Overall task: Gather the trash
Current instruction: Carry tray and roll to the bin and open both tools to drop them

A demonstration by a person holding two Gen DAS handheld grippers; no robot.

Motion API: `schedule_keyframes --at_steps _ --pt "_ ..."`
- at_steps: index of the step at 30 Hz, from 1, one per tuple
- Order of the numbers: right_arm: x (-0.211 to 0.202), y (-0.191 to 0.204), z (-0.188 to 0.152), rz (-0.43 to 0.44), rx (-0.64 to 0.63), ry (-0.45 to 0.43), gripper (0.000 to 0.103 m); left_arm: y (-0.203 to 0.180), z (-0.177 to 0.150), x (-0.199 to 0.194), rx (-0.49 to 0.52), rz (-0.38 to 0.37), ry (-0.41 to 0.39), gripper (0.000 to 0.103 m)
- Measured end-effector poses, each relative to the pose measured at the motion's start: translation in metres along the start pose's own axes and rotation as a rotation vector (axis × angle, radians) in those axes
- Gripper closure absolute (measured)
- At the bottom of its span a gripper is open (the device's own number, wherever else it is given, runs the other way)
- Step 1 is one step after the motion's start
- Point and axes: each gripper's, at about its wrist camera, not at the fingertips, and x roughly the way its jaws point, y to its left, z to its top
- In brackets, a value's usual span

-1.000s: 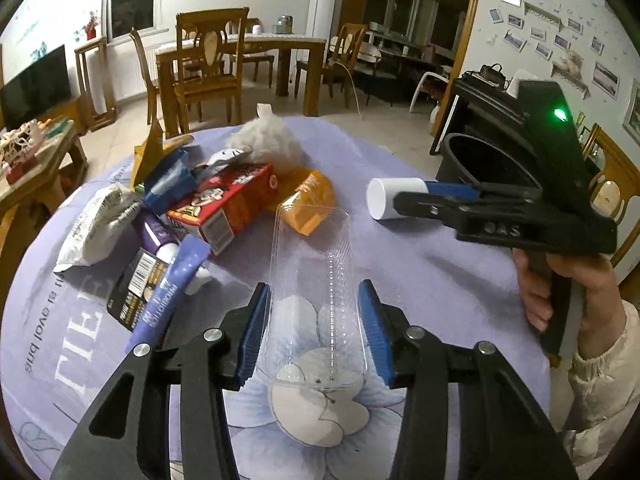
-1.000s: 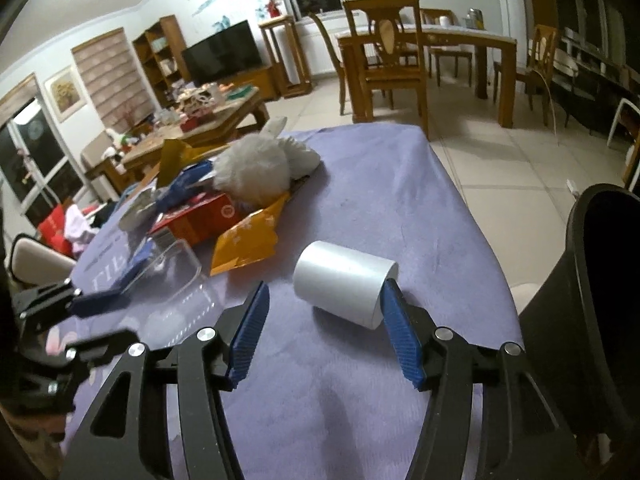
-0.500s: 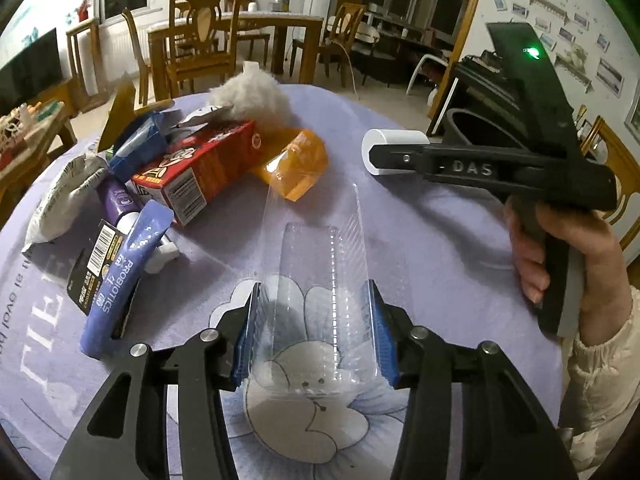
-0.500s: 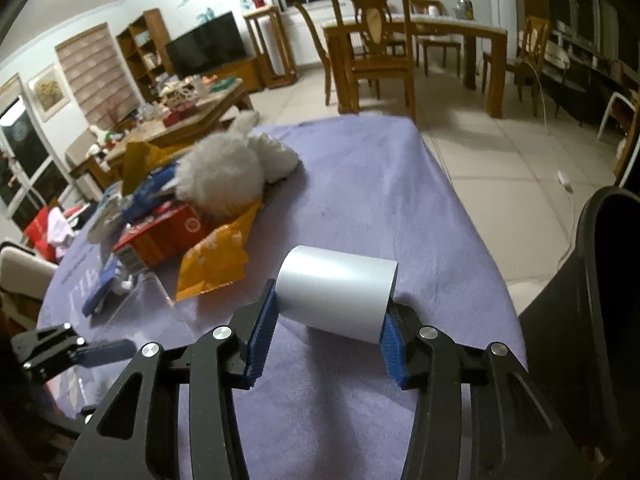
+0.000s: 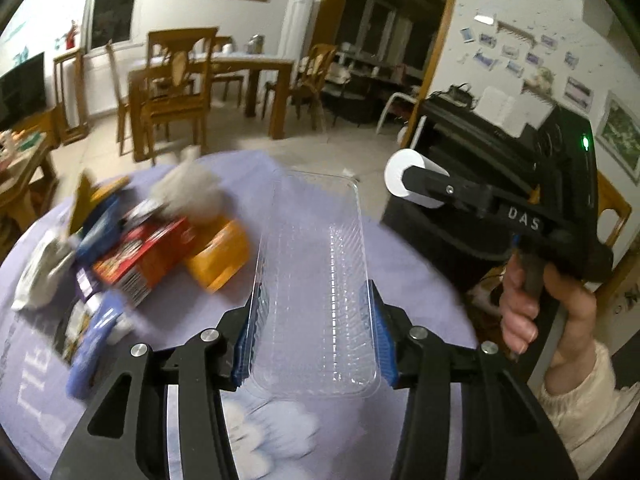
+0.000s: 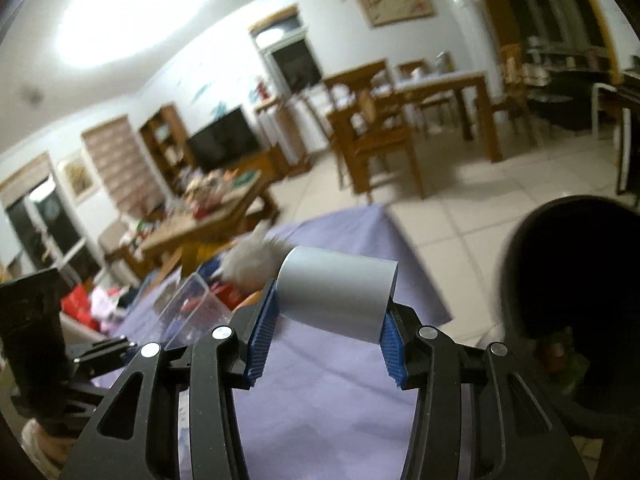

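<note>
The left wrist view looks forward along its own fingers, close over the purple table [image 5: 400, 272], toward the dining chairs and doorway. The right wrist view sits to its right, tilted higher, facing the television wall, with the black bin [image 6: 576, 272] near on its right. Both share the table, the trash pile [image 5: 132, 248] and each other's gripper.
</note>
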Motion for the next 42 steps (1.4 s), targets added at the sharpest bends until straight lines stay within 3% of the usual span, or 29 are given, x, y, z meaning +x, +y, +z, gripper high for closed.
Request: schedule_keyframes --at_steps 6,11,15,24,32,34,35,37,38,42 --pt "-0.066 -0.068 0.007 -0.131 0.098 -0.151 0.056 -0.053 0.033 0.033 0.05 -0.119 -0.024 0.055" --pt "-0.099 -0.123 0.002 -0.215 0.181 -0.198 0.056 -0.098 0.049 0.072 0.071 -0.224 -0.006 0.055" --pt "-0.111 -0.158 -0.005 -0.253 0.221 -0.204 0.056 -0.123 0.059 0.104 0.081 -0.265 0.027 0.055" --pt "-0.102 -0.217 -0.027 -0.273 0.297 -0.168 0.056 -0.15 0.064 0.157 0.097 -0.274 0.094 0.055" --pt "-0.095 -0.235 -0.031 -0.282 0.333 -0.156 0.055 -0.152 0.068 0.18 0.076 -0.271 0.136 0.054" --pt "-0.095 -0.236 -0.03 -0.285 0.345 -0.151 0.037 -0.155 0.069 0.182 0.077 -0.265 0.141 0.052" --pt "-0.096 -0.236 -0.03 -0.29 0.356 -0.162 0.025 -0.155 0.068 0.182 0.081 -0.259 0.146 0.05" --pt "-0.099 -0.236 -0.028 -0.286 0.359 -0.176 0.025 -0.152 0.067 0.178 0.09 -0.239 0.135 0.03" --pt "-0.099 -0.234 -0.028 -0.292 0.352 -0.172 0.025 -0.151 0.068 0.175 0.092 -0.231 0.124 0.026" --pt "-0.099 -0.229 -0.027 -0.292 0.342 -0.169 0.025 -0.145 0.069 0.161 0.091 -0.225 0.104 0.024"
